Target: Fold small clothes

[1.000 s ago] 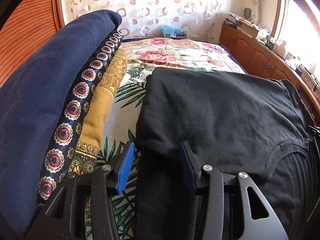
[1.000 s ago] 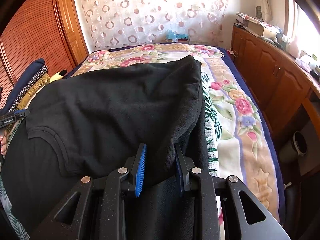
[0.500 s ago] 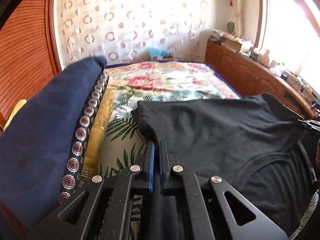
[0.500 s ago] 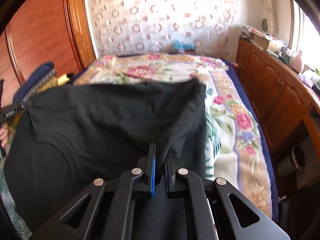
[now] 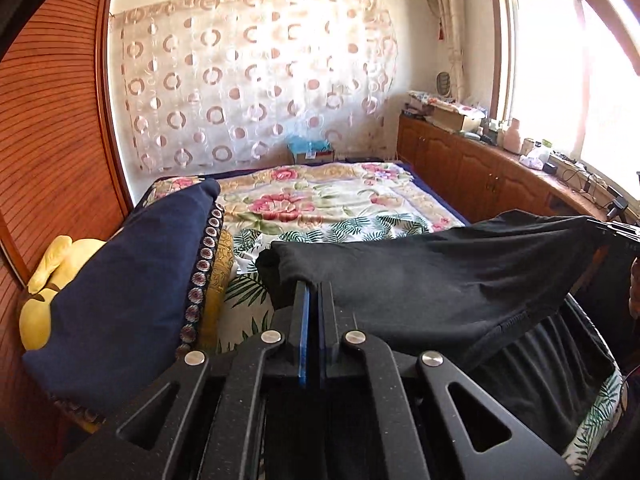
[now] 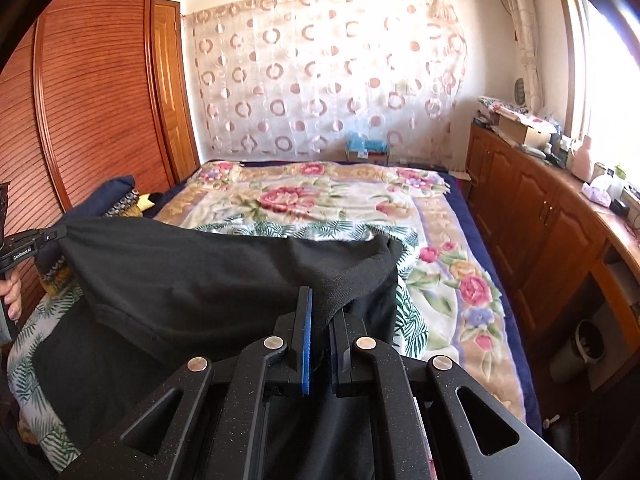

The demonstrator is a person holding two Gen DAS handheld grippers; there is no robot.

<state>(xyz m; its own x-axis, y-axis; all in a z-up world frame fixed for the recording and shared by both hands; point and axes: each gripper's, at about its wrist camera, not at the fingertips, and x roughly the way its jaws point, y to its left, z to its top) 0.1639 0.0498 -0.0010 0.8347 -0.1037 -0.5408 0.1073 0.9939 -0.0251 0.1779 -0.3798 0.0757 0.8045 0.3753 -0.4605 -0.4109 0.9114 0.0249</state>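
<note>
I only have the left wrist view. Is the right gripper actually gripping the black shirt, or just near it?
Observer: The right gripper is shut on the black shirt, with a thick fold pinched between its jaws.
Operator: What's beyond the shirt on that side?
Observer: Bare flowered bedspread, then a blue border at the bed's edge.
Operator: Anything on the floor there?
Observer: A round bin stands by the wooden cabinets.
</note>
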